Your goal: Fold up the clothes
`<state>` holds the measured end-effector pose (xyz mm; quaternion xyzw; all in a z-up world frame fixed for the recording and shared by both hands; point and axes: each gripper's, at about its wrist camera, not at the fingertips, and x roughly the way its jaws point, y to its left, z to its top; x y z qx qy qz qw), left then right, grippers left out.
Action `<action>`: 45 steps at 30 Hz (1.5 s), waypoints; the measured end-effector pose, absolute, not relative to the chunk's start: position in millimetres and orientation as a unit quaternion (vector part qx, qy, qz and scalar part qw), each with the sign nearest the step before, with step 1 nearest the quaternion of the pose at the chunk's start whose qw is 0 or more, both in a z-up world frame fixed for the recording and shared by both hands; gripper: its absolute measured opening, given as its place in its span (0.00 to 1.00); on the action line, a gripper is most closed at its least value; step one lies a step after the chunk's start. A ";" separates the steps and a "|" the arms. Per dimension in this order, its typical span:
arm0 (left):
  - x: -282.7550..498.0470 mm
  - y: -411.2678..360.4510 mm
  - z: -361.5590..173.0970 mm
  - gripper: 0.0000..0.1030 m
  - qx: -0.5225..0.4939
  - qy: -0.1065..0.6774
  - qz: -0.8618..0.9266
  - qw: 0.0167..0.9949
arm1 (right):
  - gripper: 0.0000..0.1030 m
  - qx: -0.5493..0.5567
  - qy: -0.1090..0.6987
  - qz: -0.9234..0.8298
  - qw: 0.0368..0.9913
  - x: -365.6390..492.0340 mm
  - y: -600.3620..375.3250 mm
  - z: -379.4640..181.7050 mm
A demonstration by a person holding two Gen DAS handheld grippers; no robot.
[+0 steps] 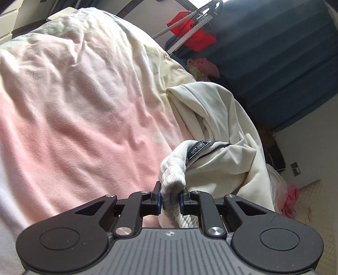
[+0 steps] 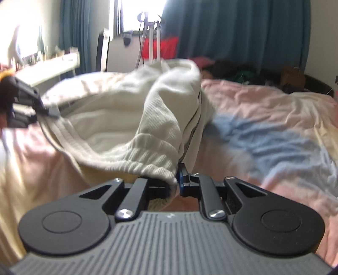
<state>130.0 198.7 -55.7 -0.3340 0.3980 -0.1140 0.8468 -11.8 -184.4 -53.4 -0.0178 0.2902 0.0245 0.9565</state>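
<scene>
A cream garment (image 1: 221, 131) lies bunched on a bed covered by a rumpled pink, pale yellow and blue blanket (image 1: 84, 105). The left gripper (image 1: 170, 197) is clamped on its ribbed waistband, and the right gripper (image 2: 175, 184) pinches another stretch of the same band, the cloth draped between them above the bed. Teal curtains (image 2: 232, 31) hang behind, with a bright window (image 2: 139, 14), a red item (image 1: 190, 31) and a white desk (image 2: 48, 67) at the side.

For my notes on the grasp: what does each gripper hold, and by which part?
Both hold the white sweatshirt: the left gripper clamps a ribbed cuff, the right gripper a ribbed edge, probably the other cuff.
</scene>
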 end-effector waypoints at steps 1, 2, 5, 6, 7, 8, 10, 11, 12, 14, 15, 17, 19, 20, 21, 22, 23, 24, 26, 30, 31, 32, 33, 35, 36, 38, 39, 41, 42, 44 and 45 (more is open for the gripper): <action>127.1 201.4 -52.6 0.19 -0.338 0.396 -0.114 0.846 | 0.15 -0.012 0.294 0.024 0.955 -10.4 -185.6 -54.6; 124.2 204.0 -49.5 0.20 -0.343 0.394 -0.113 0.845 | 0.16 -0.004 0.293 0.024 0.956 -9.7 -188.5 -53.1; 115.4 212.0 -40.3 0.26 -0.356 0.387 -0.113 0.843 | 0.26 0.039 0.289 0.028 0.956 -13.6 -196.8 -46.3; 112.4 214.6 -37.3 0.31 -0.360 0.385 -0.112 0.842 | 0.39 0.057 0.293 0.031 0.954 -14.7 -199.6 -46.8; 109.5 217.3 -34.2 0.38 -0.364 0.383 -0.112 0.842 | 0.53 0.075 0.298 0.035 0.951 -15.5 -202.5 -48.4; 106.6 220.0 -31.1 0.41 -0.369 0.381 -0.112 0.841 | 0.60 0.092 0.304 0.038 0.947 -16.4 -205.3 -50.0; 100.7 225.3 -25.0 0.41 -0.377 0.376 -0.111 0.839 | 0.73 0.114 0.308 0.058 0.943 -19.1 -204.7 -51.6; 97.8 227.9 -21.9 0.42 -0.381 0.374 -0.111 0.838 | 0.74 0.120 0.311 0.070 0.940 -20.2 -202.0 -52.5; 92.9 228.2 -18.6 0.42 -0.388 0.369 -0.118 0.836 | 0.74 0.121 0.314 0.075 0.939 -21.8 -199.0 -52.5; 82.8 227.5 -12.8 0.45 -0.398 0.359 -0.133 0.834 | 0.76 0.119 0.320 0.078 0.937 -25.4 -193.3 -51.4; 77.3 226.5 -10.5 0.46 -0.399 0.353 -0.137 0.835 | 0.76 0.119 0.322 0.079 0.936 -27.2 -190.5 -50.9; 71.2 224.0 -7.1 0.49 -0.397 0.345 -0.147 0.838 | 0.76 0.125 0.324 0.079 0.935 -31.1 -188.8 -48.7; 67.6 221.4 -4.8 0.51 -0.395 0.339 -0.158 0.839 | 0.75 0.148 0.316 0.071 0.934 -34.8 -197.0 -44.5; 69.2 218.9 -6.5 0.51 -0.396 0.343 -0.161 0.837 | 0.75 0.163 0.311 0.066 0.934 -36.2 -203.0 -42.7; 70.9 216.4 -8.3 0.51 -0.396 0.348 -0.164 0.834 | 0.75 0.177 0.306 0.060 0.933 -37.6 -209.1 -40.8; 72.6 213.9 -10.1 0.51 -0.396 0.352 -0.168 0.831 | 0.75 0.193 0.297 0.057 0.933 -39.2 -215.5 -39.1; 74.8 210.0 -13.8 0.53 -0.395 0.359 -0.168 0.829 | 0.75 0.209 0.284 0.056 0.934 -40.8 -221.8 -37.4; 77.6 206.9 -17.9 0.54 -0.393 0.367 -0.165 0.827 | 0.75 0.225 0.271 0.055 0.934 -41.9 -227.5 -35.5; 84.2 200.8 -25.7 0.54 -0.388 0.382 -0.160 0.824 | 0.75 0.247 0.252 0.048 0.934 -40.1 -235.1 -32.8; 96.8 193.7 -39.8 0.54 -0.367 0.404 -0.129 0.828 | 0.76 0.260 0.263 0.041 0.928 -29.4 -238.1 -43.7; 99.8 193.2 -42.4 0.54 -0.365 0.407 -0.125 0.828 | 0.76 0.262 0.268 0.040 0.926 -26.5 -238.1 -47.6; 102.8 192.7 -44.9 0.54 -0.362 0.410 -0.120 0.829 | 0.76 0.264 0.273 0.038 0.924 -23.6 -238.1 -51.6; 105.8 192.3 -47.4 0.54 -0.359 0.413 -0.116 0.829 | 0.76 0.265 0.279 0.037 0.922 -20.7 -238.2 -55.5; 110.9 187.3 -50.8 0.54 -0.349 0.412 -0.111 0.835 | 0.76 0.270 0.290 0.035 0.917 -15.6 -238.0 -63.5; 113.4 184.7 -52.5 0.54 -0.343 0.411 -0.109 0.837 | 0.76 0.274 0.297 0.035 0.914 -13.6 -237.2 -67.0; 118.5 179.7 -55.9 0.54 -0.332 0.410 -0.104 0.843 | 0.76 0.279 0.302 0.039 0.911 -11.0 -234.6 -71.3; 121.0 177.1 -57.5 0.53 -0.326 0.410 -0.101 0.846 | 0.76 0.282 0.301 0.041 0.910 -10.1 -233.5 -72.7; 125.6 170.6 -61.0 0.42 -0.308 0.412 -0.094 0.852 | 0.76 0.282 0.300 0.041 0.910 -7.9 -232.6 -73.8; 127.6 166.5 -62.8 0.36 -0.294 0.416 -0.088 0.856 | 0.76 0.282 0.300 0.041 0.910 -6.8 -232.3 -74.2; 129.1 161.8 -62.0 0.15 -0.266 0.421 -0.074 0.864 | 0.76 0.283 0.295 0.038 0.912 -6.4 -232.5 -74.7; 128.6 162.2 -57.5 0.14 -0.257 0.416 -0.081 0.868 | 0.76 0.282 0.295 0.036 0.912 -6.4 -232.2 -75.1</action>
